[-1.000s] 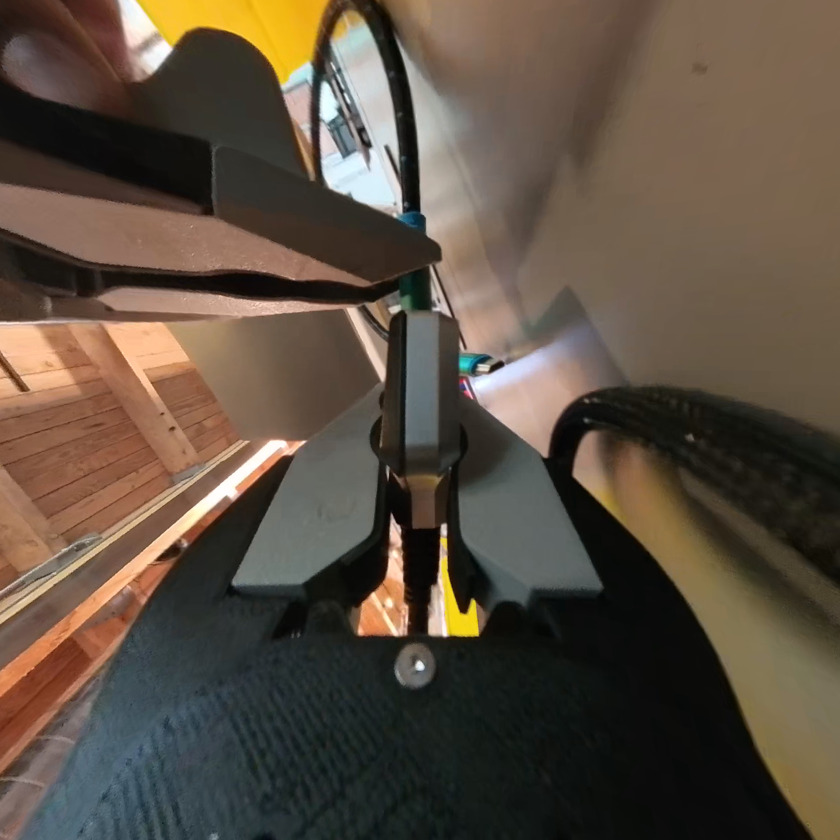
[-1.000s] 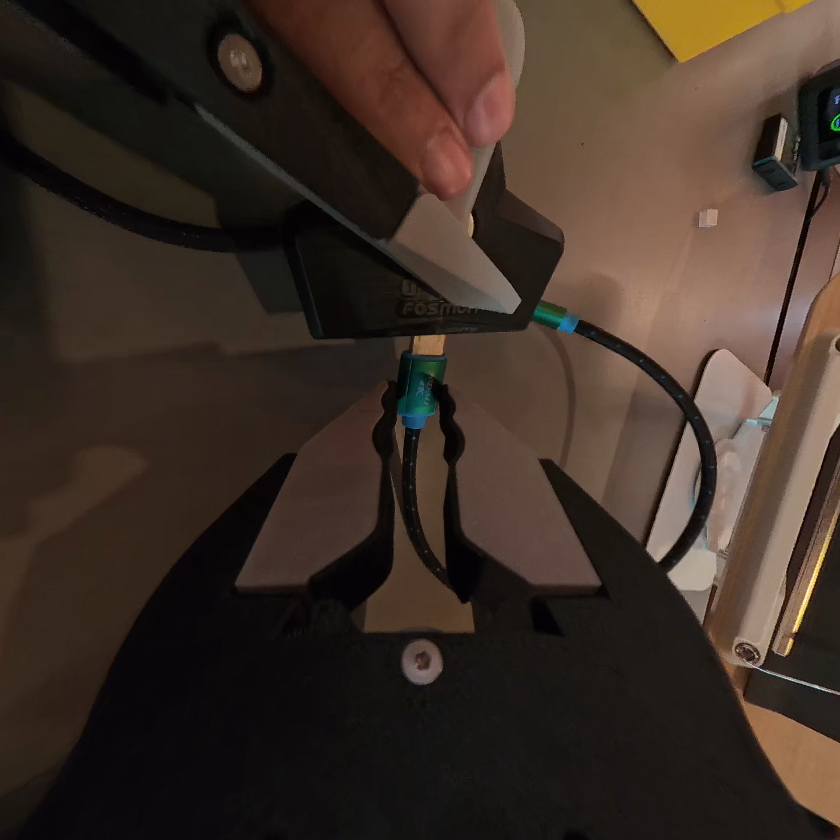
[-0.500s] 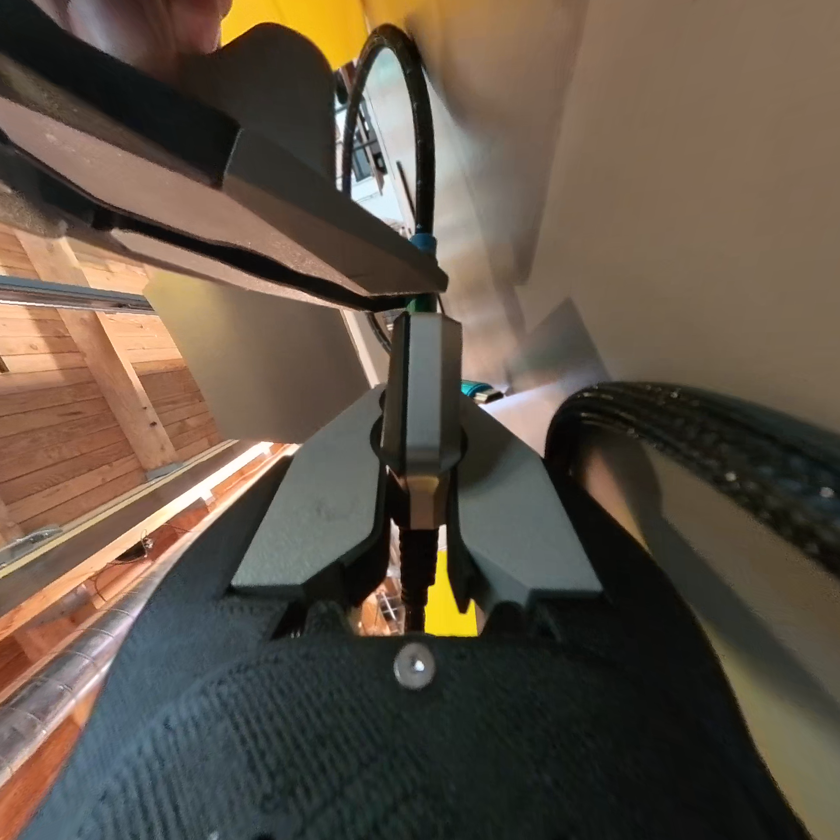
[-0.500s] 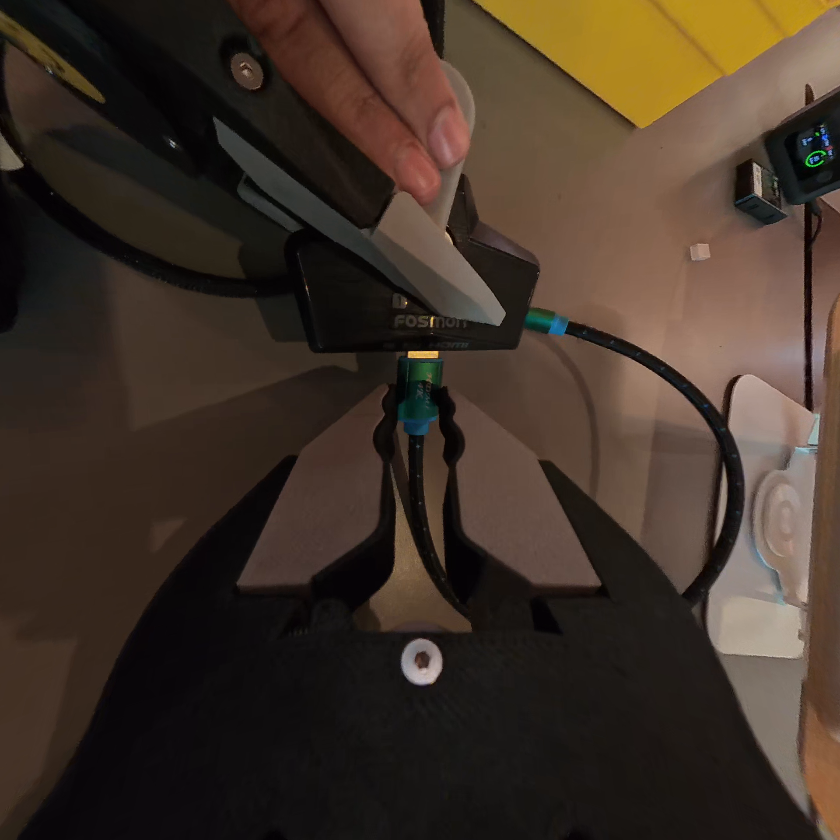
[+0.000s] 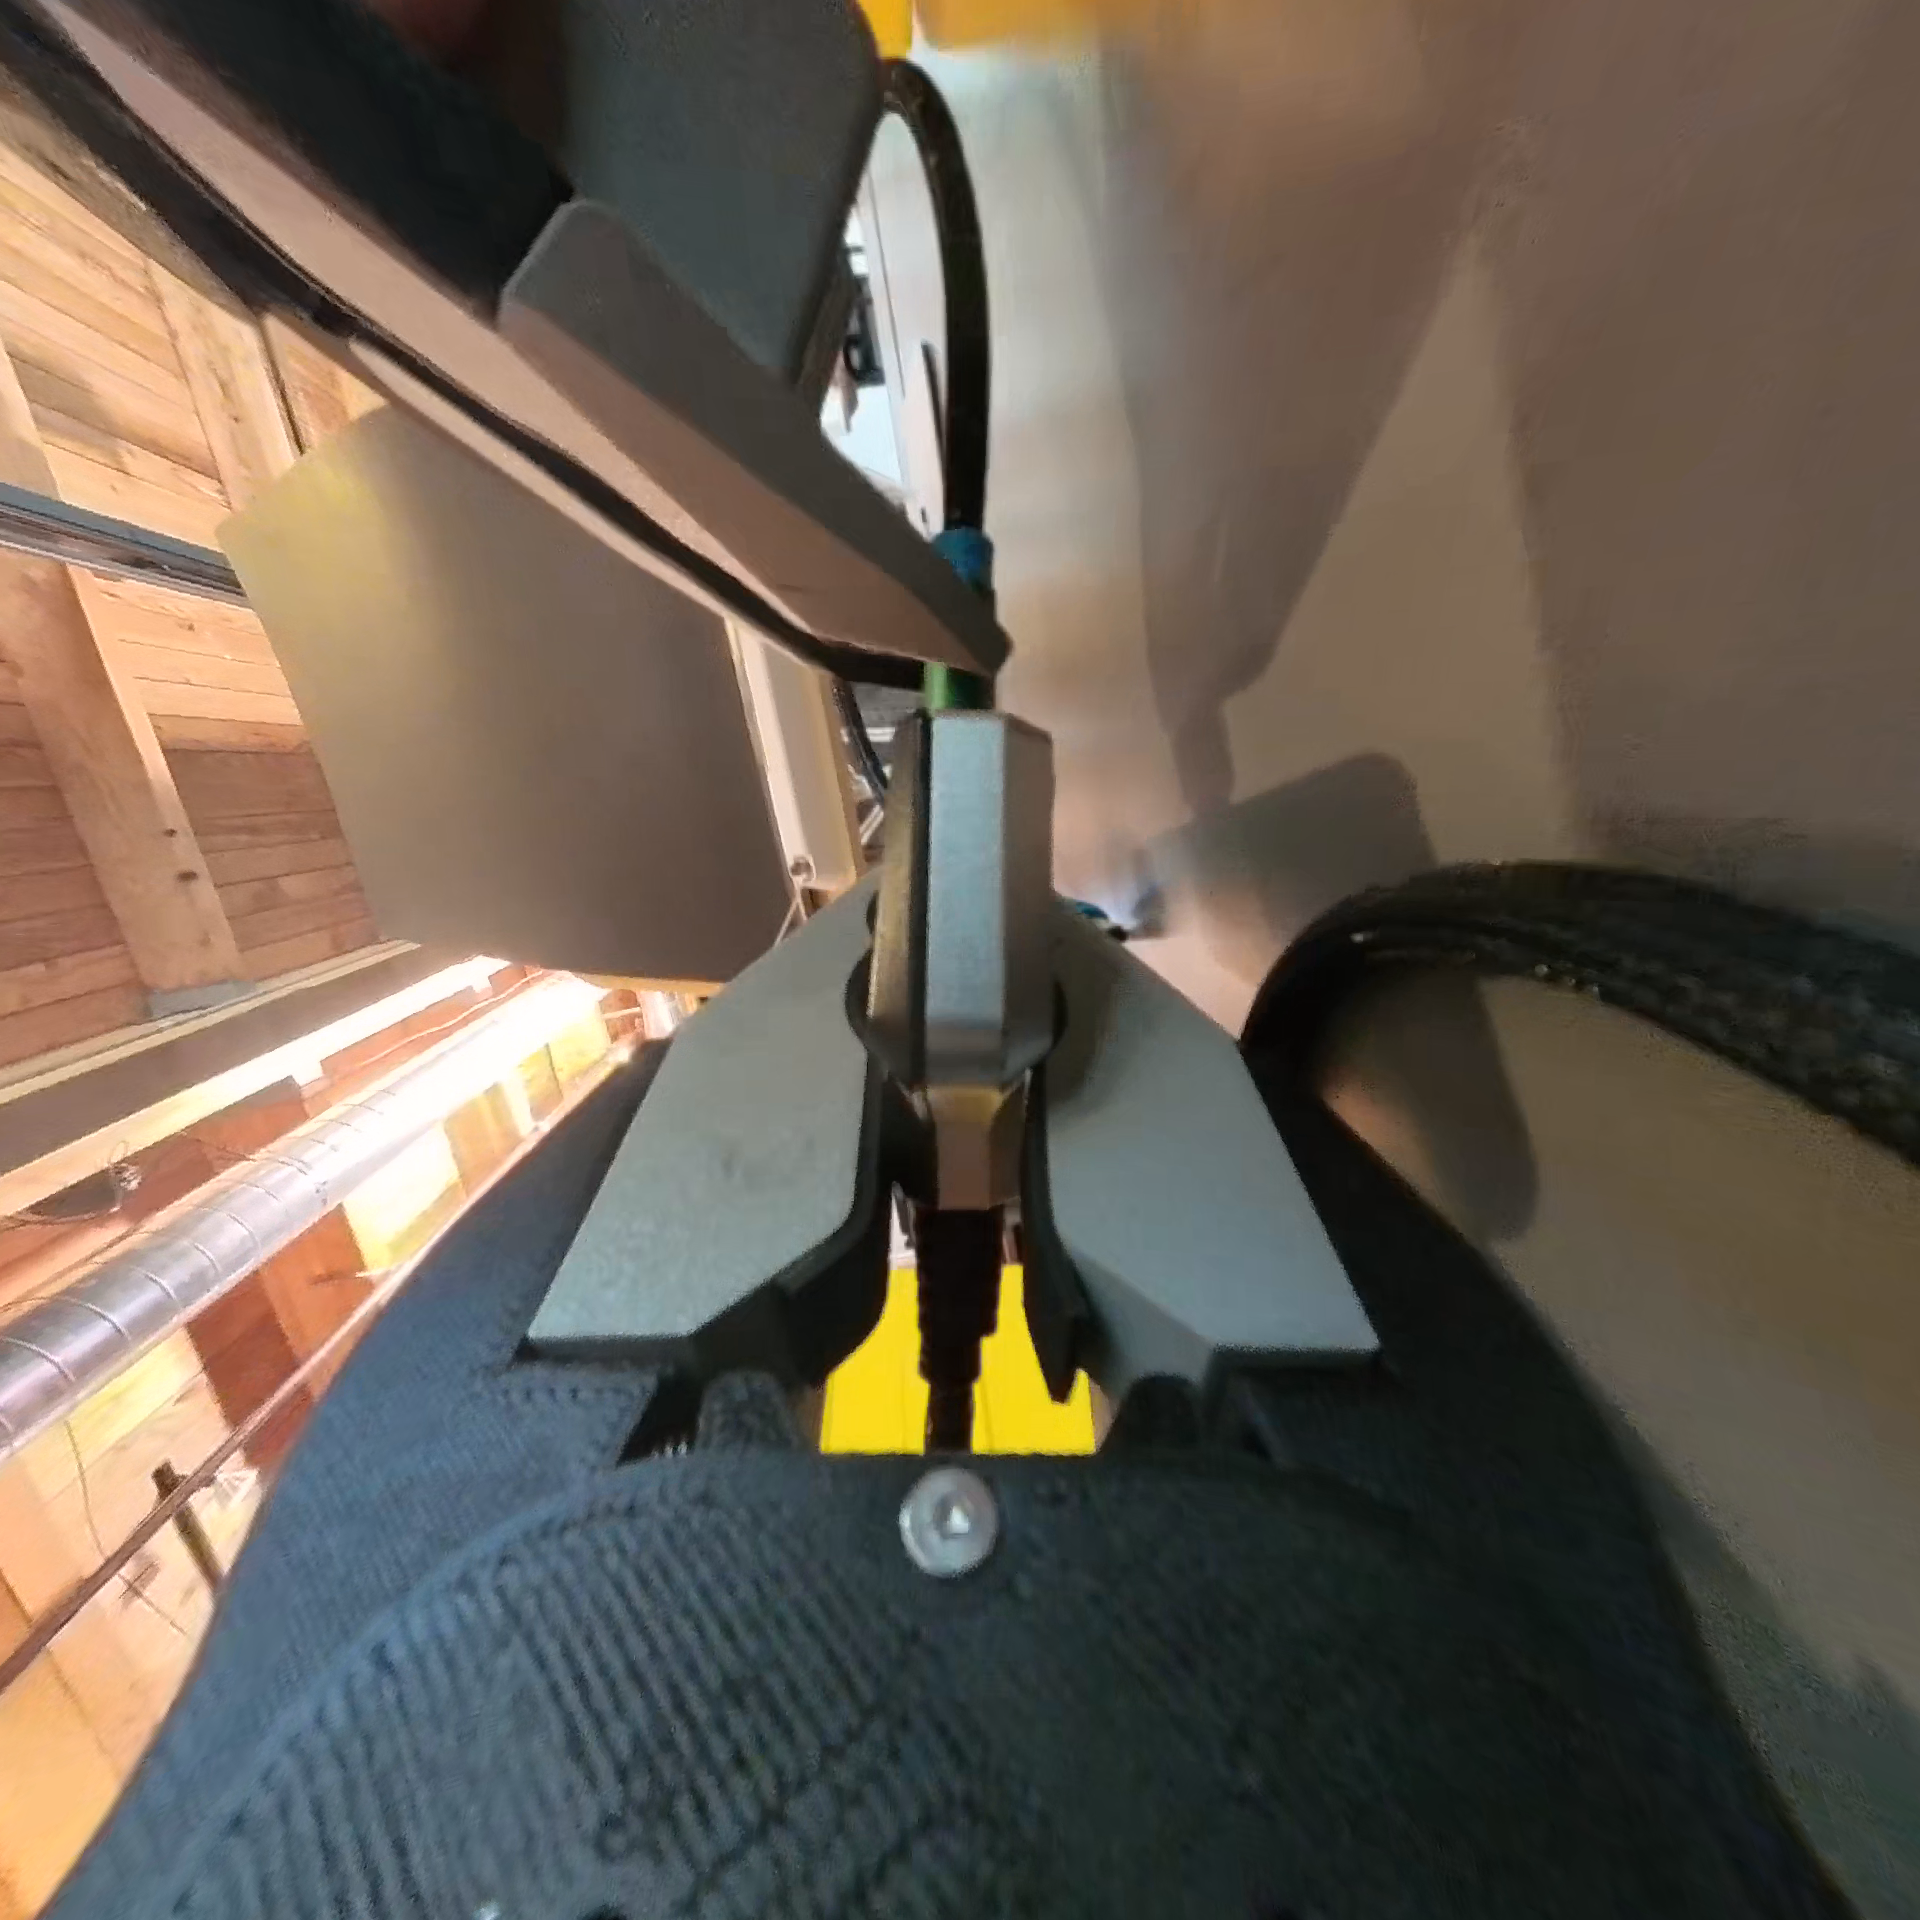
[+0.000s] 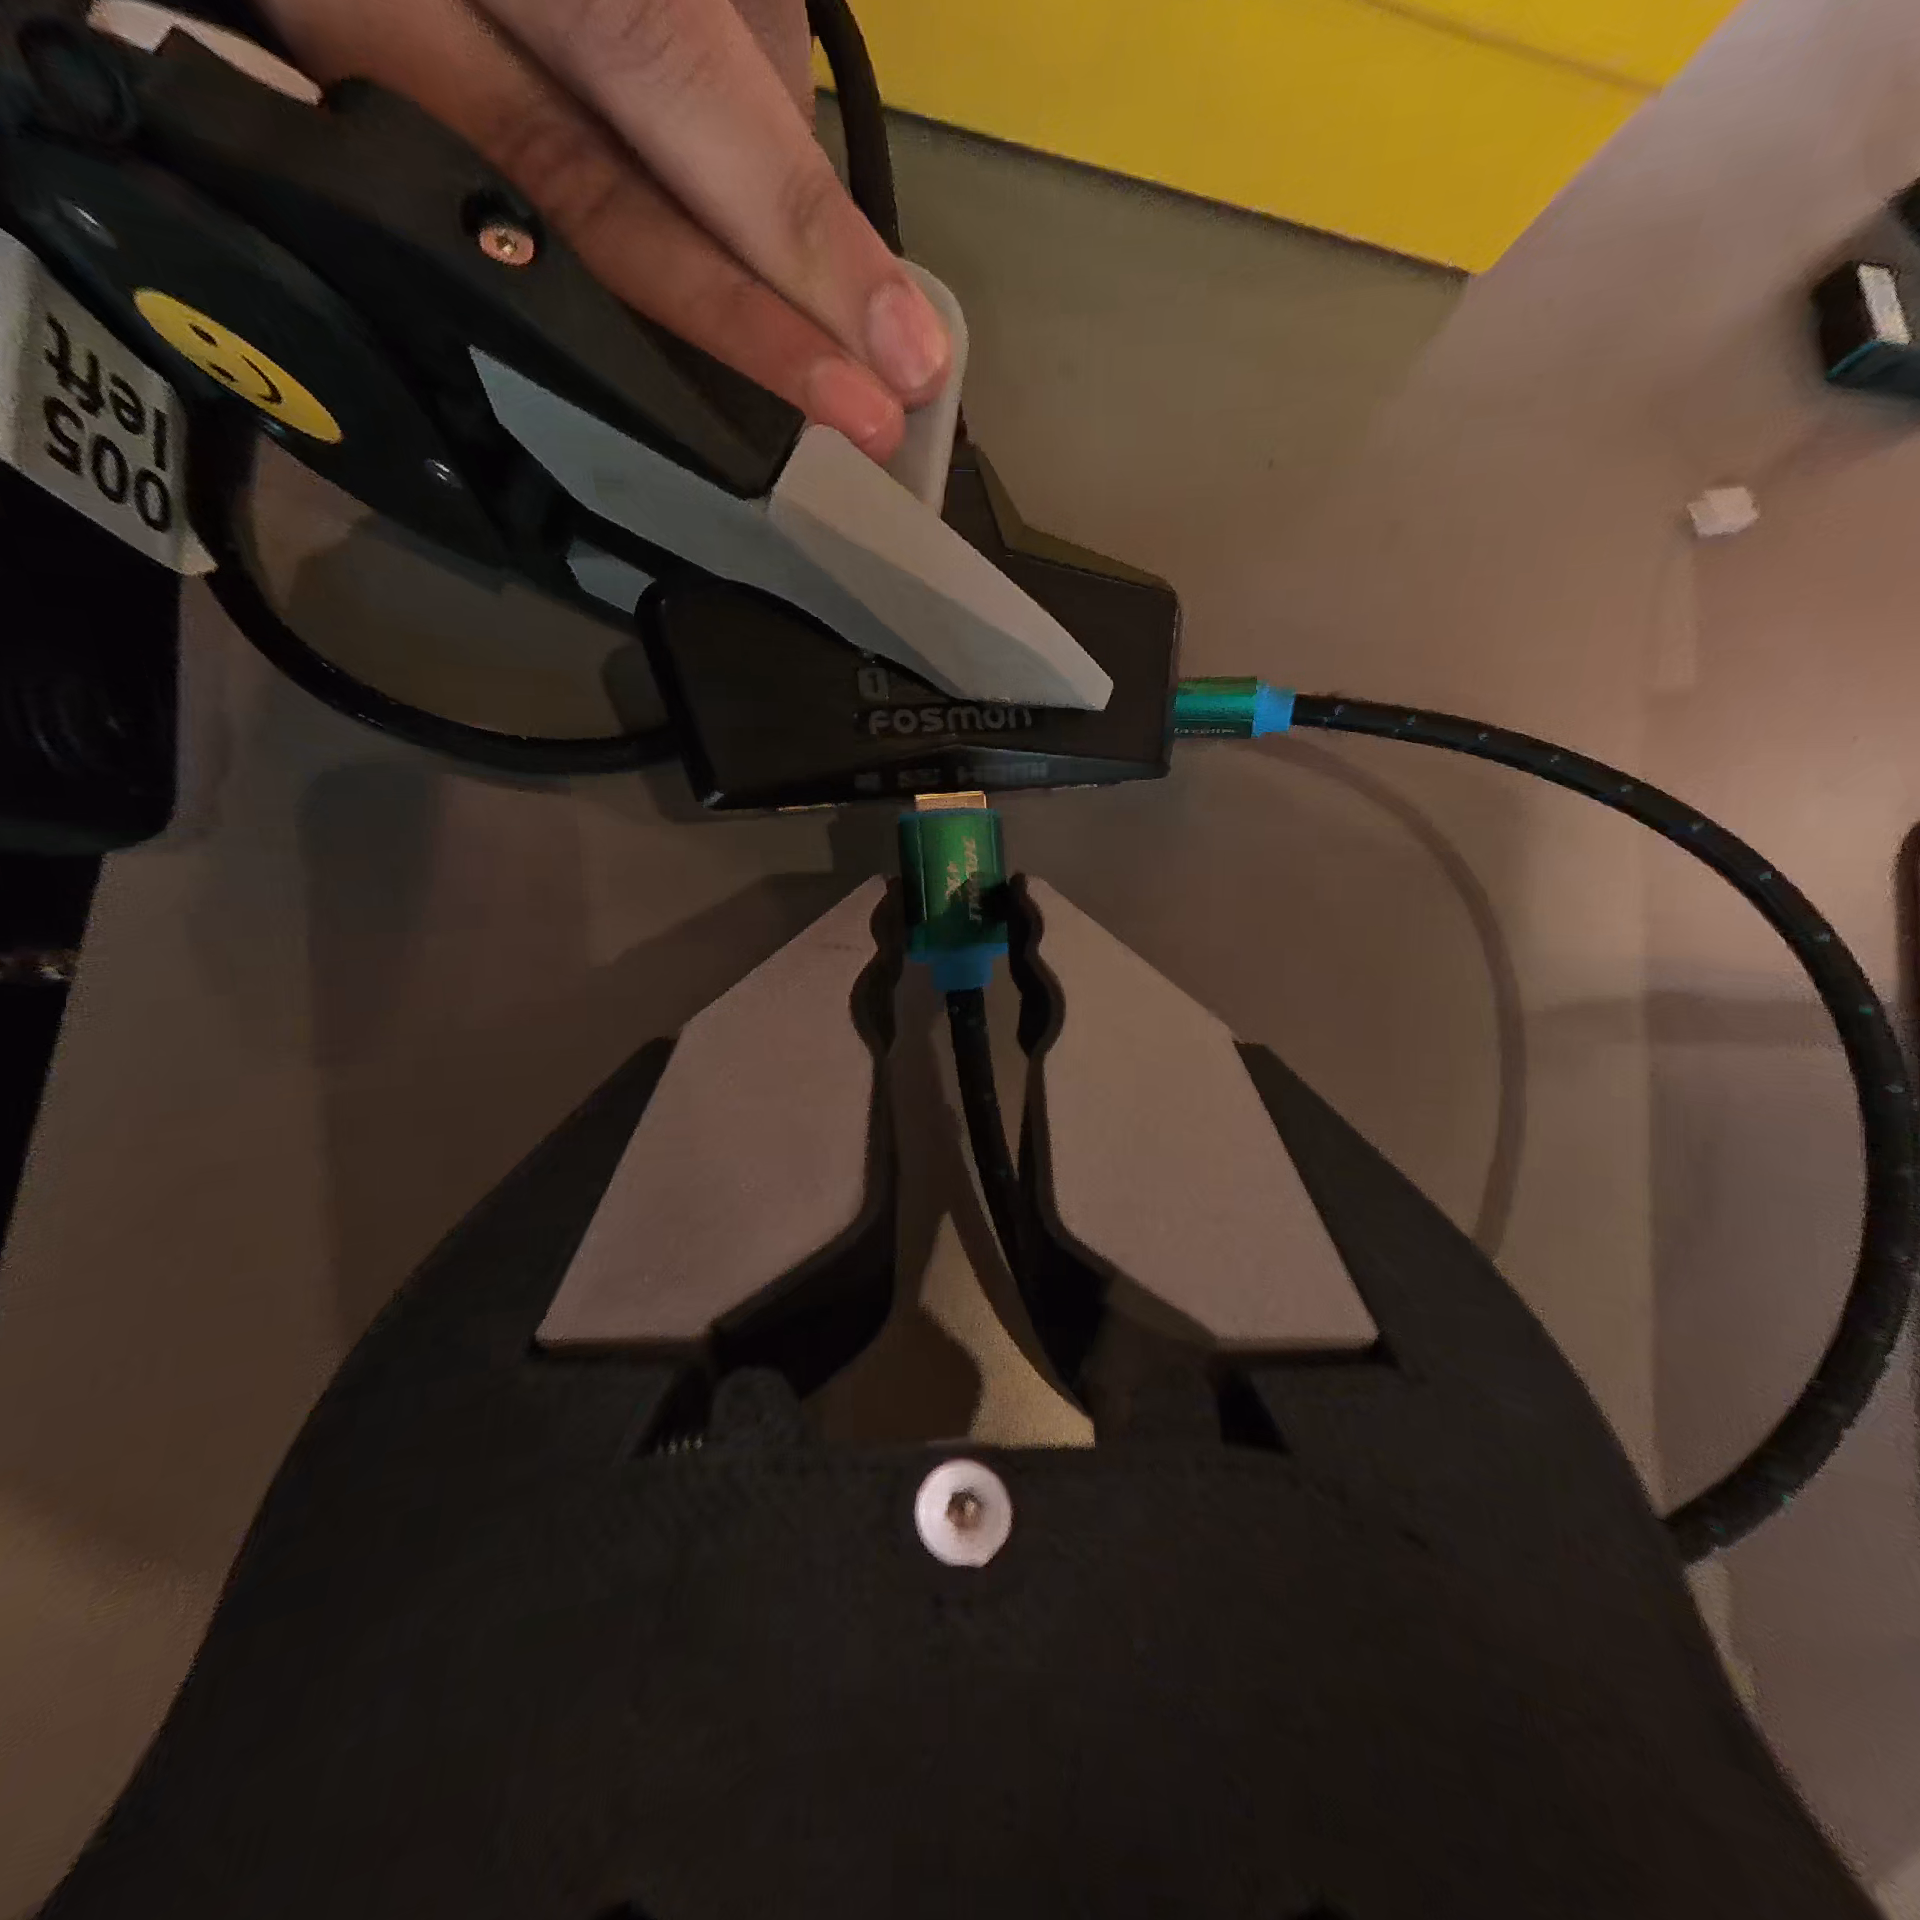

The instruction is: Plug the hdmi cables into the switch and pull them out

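Green plug [image 6: 951, 881] sits clenched in the right gripper [image 6: 954, 914], its gold tip at the port just ahead. Left gripper [image 5: 961, 940] squeezes the black switch [image 6: 925, 707]. Push straight and slow; tilting could jam it.

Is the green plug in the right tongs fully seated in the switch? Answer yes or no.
No; the green plug shows bare gold tip outside the switch.

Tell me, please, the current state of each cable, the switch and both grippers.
Switch: lifted, clamped in the left gripper.
Green plug: in the right gripper, gold tip at the switch's port, not fully seated.
Second plug: plugged into the switch's side.
Left gripper: shut on the switch.
Right gripper: shut on the green plug.
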